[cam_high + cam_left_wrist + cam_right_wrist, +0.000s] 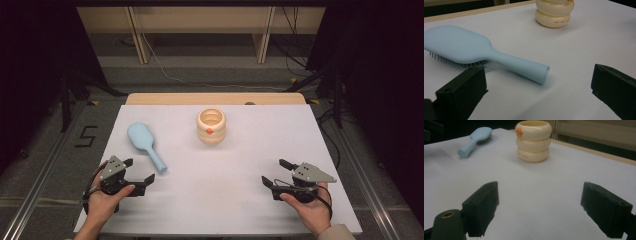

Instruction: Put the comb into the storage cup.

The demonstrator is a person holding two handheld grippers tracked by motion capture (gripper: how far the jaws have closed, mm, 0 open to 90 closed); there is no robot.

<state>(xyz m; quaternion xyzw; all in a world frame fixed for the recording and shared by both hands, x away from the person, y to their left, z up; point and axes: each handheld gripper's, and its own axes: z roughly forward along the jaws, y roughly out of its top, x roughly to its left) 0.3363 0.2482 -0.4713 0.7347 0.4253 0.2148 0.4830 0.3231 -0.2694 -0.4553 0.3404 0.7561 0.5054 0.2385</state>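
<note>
A light blue hairbrush (145,144) lies bristles down on the white table, handle toward the front. In the left gripper view the hairbrush (484,56) lies just ahead, its handle end between the jaw lines. A cream ribbed cup (211,126) with an orange mark stands upright at the table's middle back; the right gripper view has the cup (533,141) well ahead. My left gripper (138,170) rests open at the front left, close to the brush handle. At the front right my right gripper (276,172) is open with nothing between its jaws.
The white table top (220,200) ends in a wooden strip (215,98) at the back. Beyond it are wooden frame legs and cables on the floor. Metal rails run along both sides of the table.
</note>
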